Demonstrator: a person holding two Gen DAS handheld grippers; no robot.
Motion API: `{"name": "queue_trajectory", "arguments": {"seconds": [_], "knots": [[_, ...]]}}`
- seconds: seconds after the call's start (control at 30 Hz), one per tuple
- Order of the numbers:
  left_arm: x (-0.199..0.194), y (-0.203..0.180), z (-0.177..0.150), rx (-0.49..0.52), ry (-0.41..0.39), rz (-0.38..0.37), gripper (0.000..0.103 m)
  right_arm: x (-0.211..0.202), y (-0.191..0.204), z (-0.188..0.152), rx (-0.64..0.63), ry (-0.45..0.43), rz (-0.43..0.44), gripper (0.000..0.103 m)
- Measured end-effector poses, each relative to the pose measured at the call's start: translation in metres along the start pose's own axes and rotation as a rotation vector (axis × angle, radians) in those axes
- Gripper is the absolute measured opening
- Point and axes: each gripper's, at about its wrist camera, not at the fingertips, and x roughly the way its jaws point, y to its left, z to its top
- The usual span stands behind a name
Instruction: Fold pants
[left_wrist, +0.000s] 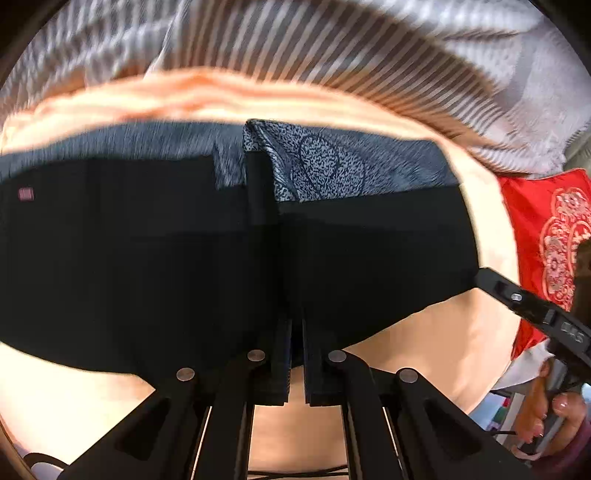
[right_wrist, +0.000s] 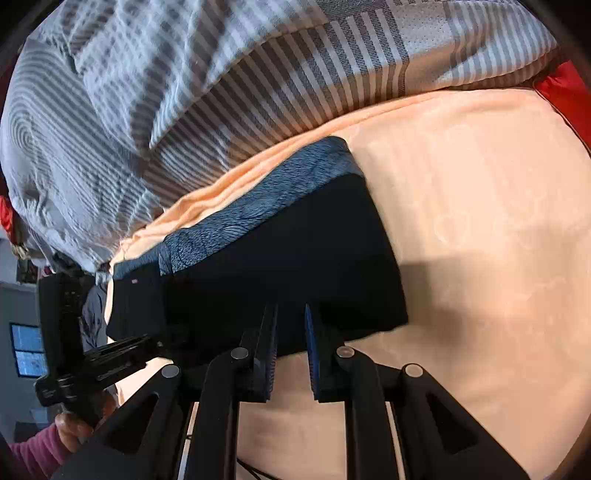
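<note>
Black pants with a blue patterned lining (left_wrist: 147, 258) spread flat across the peach bedsheet (left_wrist: 424, 369), below the grey striped quilt (left_wrist: 332, 55). Left gripper (left_wrist: 297, 343) closed to a narrow slit, pinching the pants' near edge at 6 o'clock. Right gripper (right_wrist: 291, 332) narrowly parted over the near edge; grip cannot be told. Red embroidered pillow (left_wrist: 546, 240) at 3 o'clock.

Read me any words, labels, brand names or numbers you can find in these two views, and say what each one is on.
No text can be read.
Small pink tag on the black pants: too small and blurred.
Pale marking on the right hand-held gripper, seen in the left wrist view: blurred, illegible.
Red cushion: floral pattern only, no lettering.
</note>
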Motion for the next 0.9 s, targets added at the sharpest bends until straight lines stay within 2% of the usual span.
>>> {"name": "queue_trajectory", "arguments": {"seconds": [0.13,0.33,0.4,0.5,0.6,0.67,0.73,0.77,0.8,0.9], "knots": [[0.002,0.006,0.000,0.003,-0.019,0.012,0.006,-0.001,0.000,0.003,-0.004,0.001,-0.001,0.016],[-0.040,0.012,0.001,0.050,-0.083,0.129,0.006,-0.006,-0.004,0.037,-0.012,-0.052,0.004,0.016],[-0.057,0.010,0.009,0.033,-0.121,0.111,0.006,-0.004,-0.005,0.053,-0.020,-0.076,-0.008,0.016],[-0.065,-0.013,0.031,0.054,-0.173,0.070,0.006,0.006,-0.008,0.078,0.000,-0.086,-0.021,0.016],[-0.042,-0.035,0.054,0.064,-0.162,0.073,0.007,0.019,-0.004,0.097,-0.013,-0.079,-0.051,0.016],[-0.009,-0.042,0.063,0.045,-0.120,0.118,0.006,0.031,-0.002,0.101,-0.017,-0.058,-0.058,0.016],[0.020,-0.031,0.061,0.005,-0.060,0.170,0.006,0.048,0.001,0.101,-0.037,-0.025,-0.086,0.016],[0.028,-0.023,0.057,-0.012,-0.052,0.159,0.006,0.060,0.000,0.101,-0.049,0.003,-0.112,0.016],[0.026,-0.017,0.052,-0.022,-0.089,0.130,0.006,0.072,-0.003,0.101,-0.048,0.024,-0.126,0.016],[0.023,-0.017,0.052,-0.014,-0.082,0.140,0.006,0.074,-0.010,0.105,-0.007,-0.007,-0.088,0.016]]}}
